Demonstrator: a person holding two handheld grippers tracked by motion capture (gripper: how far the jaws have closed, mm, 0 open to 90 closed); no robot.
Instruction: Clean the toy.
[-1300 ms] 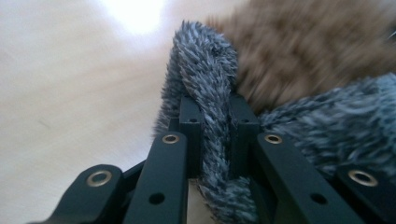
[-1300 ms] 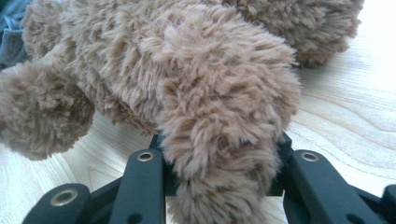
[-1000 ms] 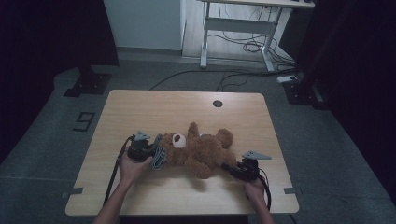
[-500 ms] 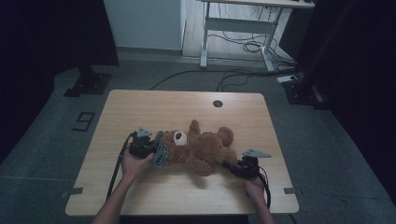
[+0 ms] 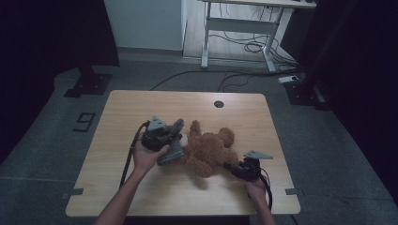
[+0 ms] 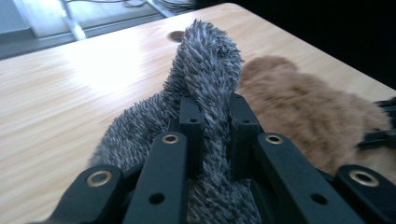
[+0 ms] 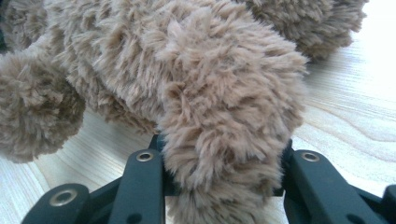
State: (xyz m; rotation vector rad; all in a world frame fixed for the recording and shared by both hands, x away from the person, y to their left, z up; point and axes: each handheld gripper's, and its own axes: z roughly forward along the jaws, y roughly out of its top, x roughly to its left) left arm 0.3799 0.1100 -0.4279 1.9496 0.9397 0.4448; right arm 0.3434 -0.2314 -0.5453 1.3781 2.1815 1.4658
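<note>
Table hole [image 5: 218,103] lies beyond the teddy bear [image 5: 211,152].

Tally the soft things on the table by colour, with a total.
Brown teddy bear: 1
Grey fuzzy cloth piece: 1
Total: 2

Teddy bear's [image 5: 211,152] face behind grey fabric [image 5: 172,146]
</note>
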